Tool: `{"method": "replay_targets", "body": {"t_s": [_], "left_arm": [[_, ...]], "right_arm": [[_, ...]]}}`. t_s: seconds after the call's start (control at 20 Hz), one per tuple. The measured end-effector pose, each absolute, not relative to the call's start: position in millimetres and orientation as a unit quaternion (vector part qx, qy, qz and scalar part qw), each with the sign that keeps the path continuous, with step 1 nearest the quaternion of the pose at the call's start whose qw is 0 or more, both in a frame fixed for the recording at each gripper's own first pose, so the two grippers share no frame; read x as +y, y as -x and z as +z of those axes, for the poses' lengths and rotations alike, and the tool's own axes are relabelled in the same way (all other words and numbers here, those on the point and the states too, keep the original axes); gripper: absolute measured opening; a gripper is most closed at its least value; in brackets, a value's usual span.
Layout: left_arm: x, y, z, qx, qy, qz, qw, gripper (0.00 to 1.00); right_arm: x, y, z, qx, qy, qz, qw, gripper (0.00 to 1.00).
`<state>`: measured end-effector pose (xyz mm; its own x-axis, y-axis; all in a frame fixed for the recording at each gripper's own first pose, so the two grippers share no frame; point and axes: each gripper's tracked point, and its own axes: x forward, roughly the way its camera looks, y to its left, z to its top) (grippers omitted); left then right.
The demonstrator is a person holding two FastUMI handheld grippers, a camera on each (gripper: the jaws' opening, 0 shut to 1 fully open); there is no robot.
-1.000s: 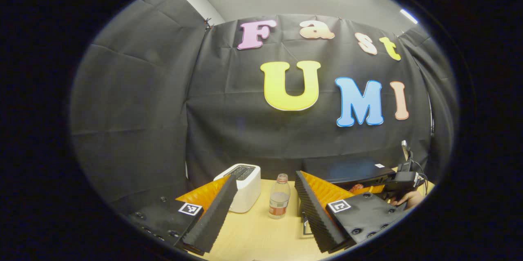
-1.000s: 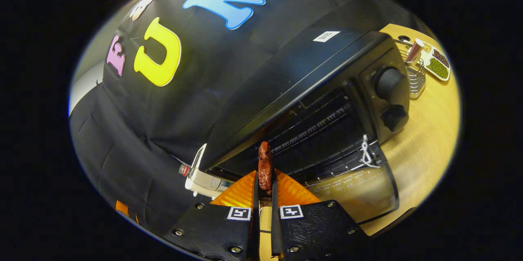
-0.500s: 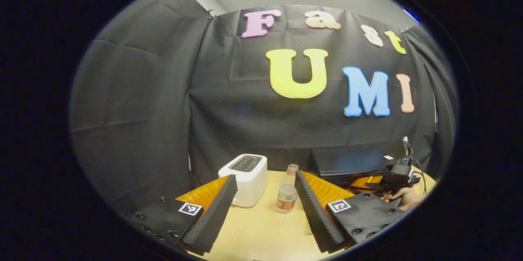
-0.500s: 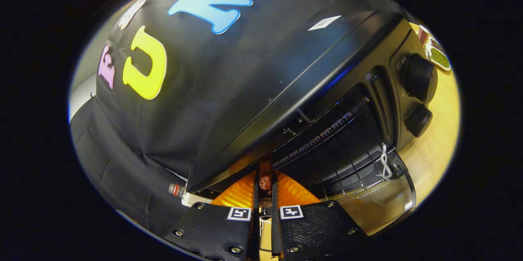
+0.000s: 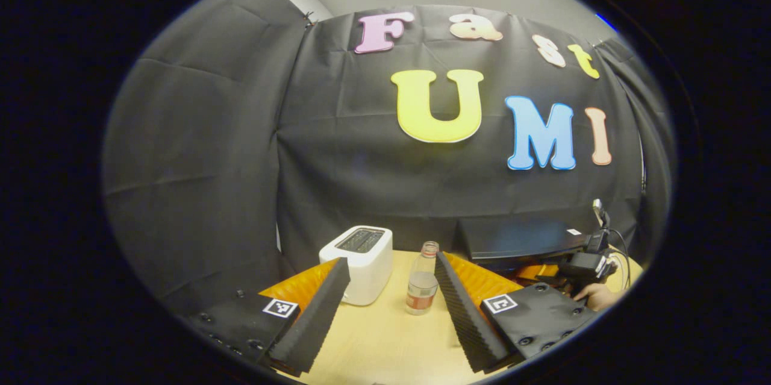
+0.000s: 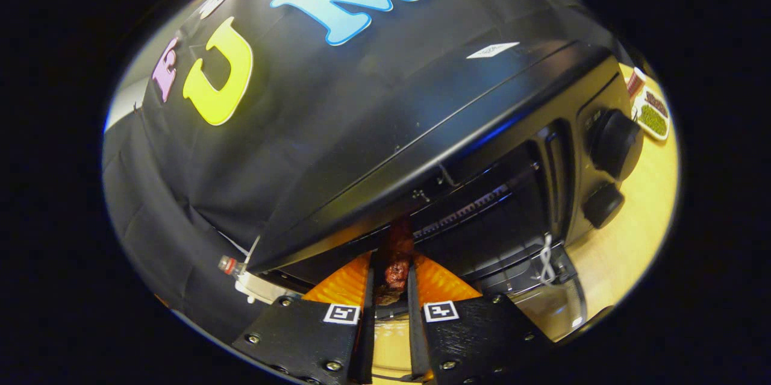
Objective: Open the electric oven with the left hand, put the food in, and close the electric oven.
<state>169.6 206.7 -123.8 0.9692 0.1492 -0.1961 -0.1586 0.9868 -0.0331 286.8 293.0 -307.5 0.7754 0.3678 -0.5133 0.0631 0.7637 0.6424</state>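
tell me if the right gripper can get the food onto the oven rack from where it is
Probably yes. The oven door hangs open, and the right gripper, jaws closed on the food, is already at the cavity mouth with nothing between it and the rack.

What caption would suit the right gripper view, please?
Right gripper carries the food into the open electric oven.

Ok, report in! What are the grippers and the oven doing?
Left hand-held gripper open, empty, over the table. Right hand-held gripper holds food at the oven mouth. Door down; nothing blocking.
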Motion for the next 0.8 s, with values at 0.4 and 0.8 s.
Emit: {"method": "replay_targets", "body": {"t_s": [0.4, 0.8], "left_arm": [[198.1, -155.9, -112.2, 0.091, 0.023, 0.086, 0.992, 0.96], [133.9, -157.4, -103.8, 0.075, 0.030, 0.040, 0.996, 0.91]], "right_arm": [[260.5, -267.7, -305.6, 0.336, -0.295, 0.058, 0.893, 0.84], [205.7, -218.2, -252.5, 0.291, -0.242, 0.065, 0.923, 0.98]]}}
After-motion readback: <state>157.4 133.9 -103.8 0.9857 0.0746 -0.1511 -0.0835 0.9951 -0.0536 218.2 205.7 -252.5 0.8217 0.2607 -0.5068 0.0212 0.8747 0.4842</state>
